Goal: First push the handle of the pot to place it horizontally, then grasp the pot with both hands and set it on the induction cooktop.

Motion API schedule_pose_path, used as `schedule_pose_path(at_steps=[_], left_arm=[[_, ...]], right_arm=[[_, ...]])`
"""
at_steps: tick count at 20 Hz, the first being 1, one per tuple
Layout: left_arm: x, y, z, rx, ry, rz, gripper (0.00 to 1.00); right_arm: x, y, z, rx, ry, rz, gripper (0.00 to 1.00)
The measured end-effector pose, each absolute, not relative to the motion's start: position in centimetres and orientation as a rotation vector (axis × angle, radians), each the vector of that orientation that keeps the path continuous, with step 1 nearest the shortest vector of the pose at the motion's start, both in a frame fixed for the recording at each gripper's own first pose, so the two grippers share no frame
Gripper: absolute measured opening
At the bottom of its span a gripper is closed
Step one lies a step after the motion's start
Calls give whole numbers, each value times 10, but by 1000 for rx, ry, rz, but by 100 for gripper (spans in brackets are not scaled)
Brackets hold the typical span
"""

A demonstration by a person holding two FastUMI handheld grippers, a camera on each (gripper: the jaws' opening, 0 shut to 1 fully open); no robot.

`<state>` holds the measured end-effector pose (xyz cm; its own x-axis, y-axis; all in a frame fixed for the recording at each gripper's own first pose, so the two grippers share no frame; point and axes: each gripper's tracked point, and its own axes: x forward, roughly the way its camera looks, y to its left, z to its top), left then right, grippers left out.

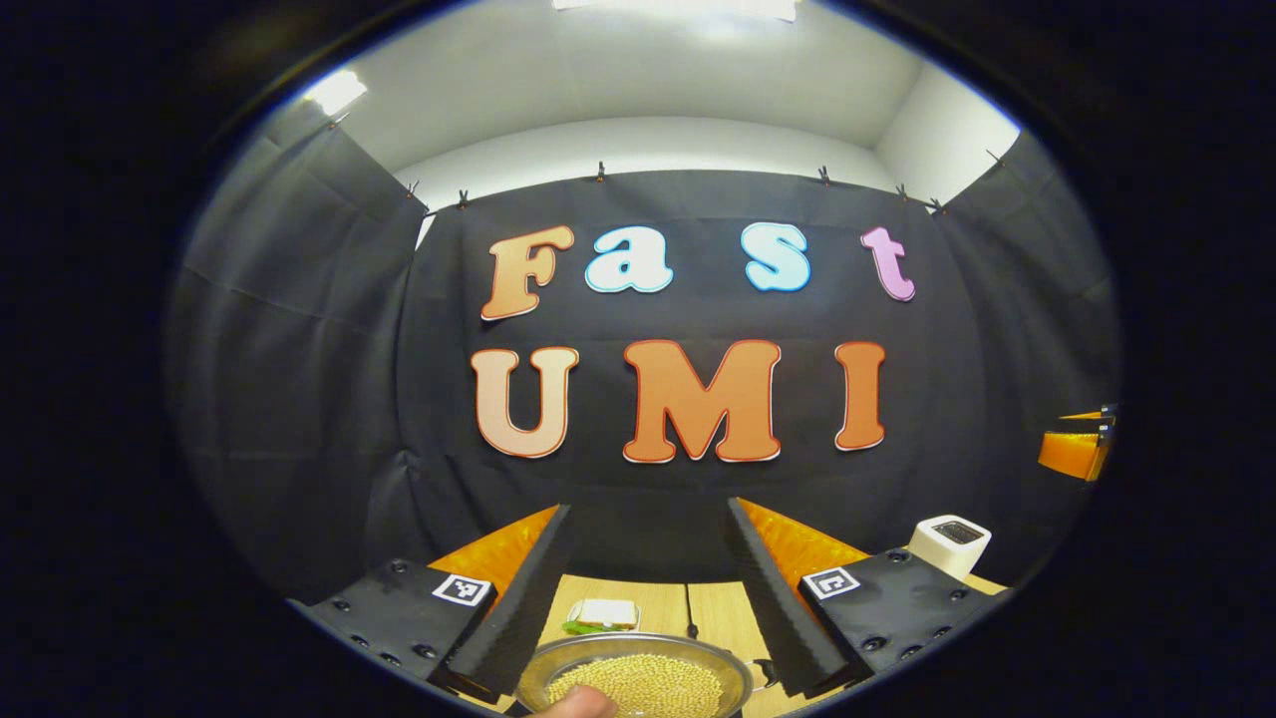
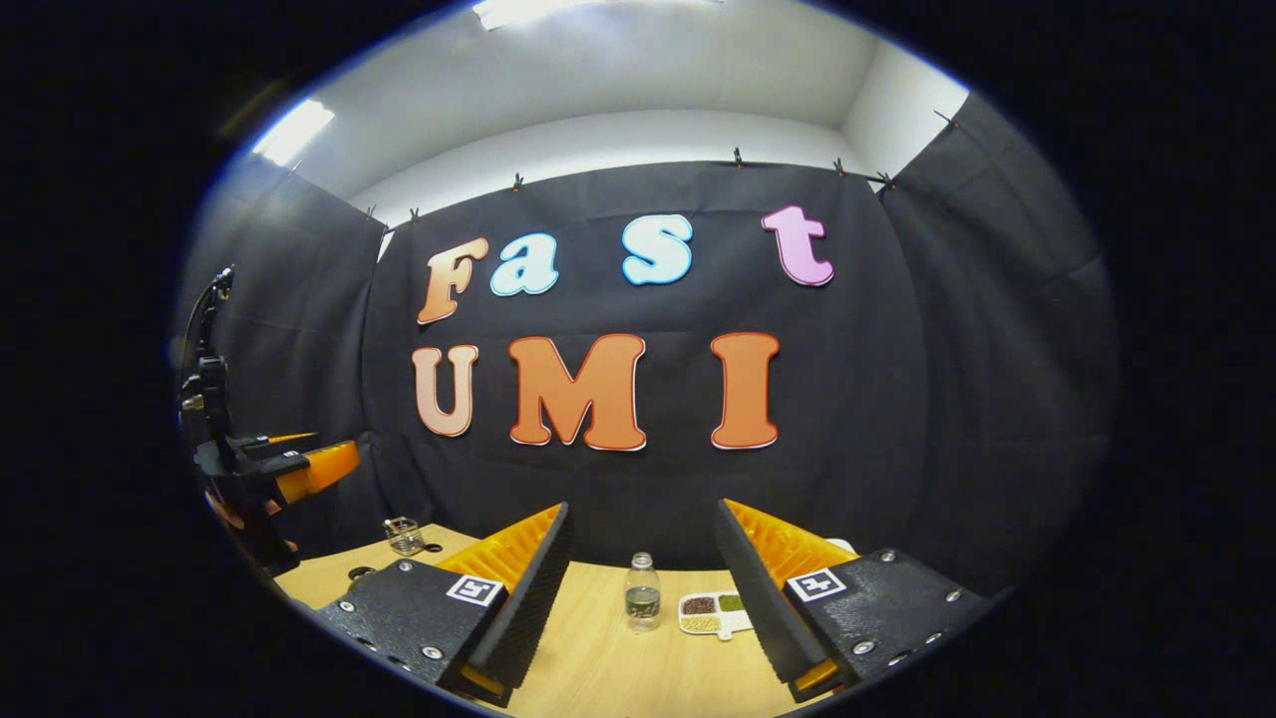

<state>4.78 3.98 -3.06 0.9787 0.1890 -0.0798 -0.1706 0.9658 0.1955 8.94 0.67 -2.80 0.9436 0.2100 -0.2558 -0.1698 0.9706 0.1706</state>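
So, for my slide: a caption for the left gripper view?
Open left gripper held above a pot of yellow grains on the wooden table.

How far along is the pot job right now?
Nothing looks done yet. The left claw is open above the pot, which sits on the wooden table with yellow grains inside; its handle is too cropped to judge. The right claw is open too, facing a bottle and a divided dish. Still left: pushing the handle, the two-claw grasp, and the move to the cooktop.
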Motion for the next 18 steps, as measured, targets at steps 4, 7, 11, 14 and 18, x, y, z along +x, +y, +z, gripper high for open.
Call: schedule_pose_path(at_steps=[4,7,11,14,18], left_arm=[[40,29,-10,131,51,177,100],[39,41,12,142,-29,222,100],[35,36,13,109,-42,215,98],[29,49,22,119,-70,252,98],[22,51,24,93,-96,246,98]], right_arm=[[94,-1,-6,118,197,182,92],[92,0,2,124,169,196,93],[90,4,14,142,125,216,93],[91,1,10,132,128,212,93],[90,4,15,148,117,216,93]])
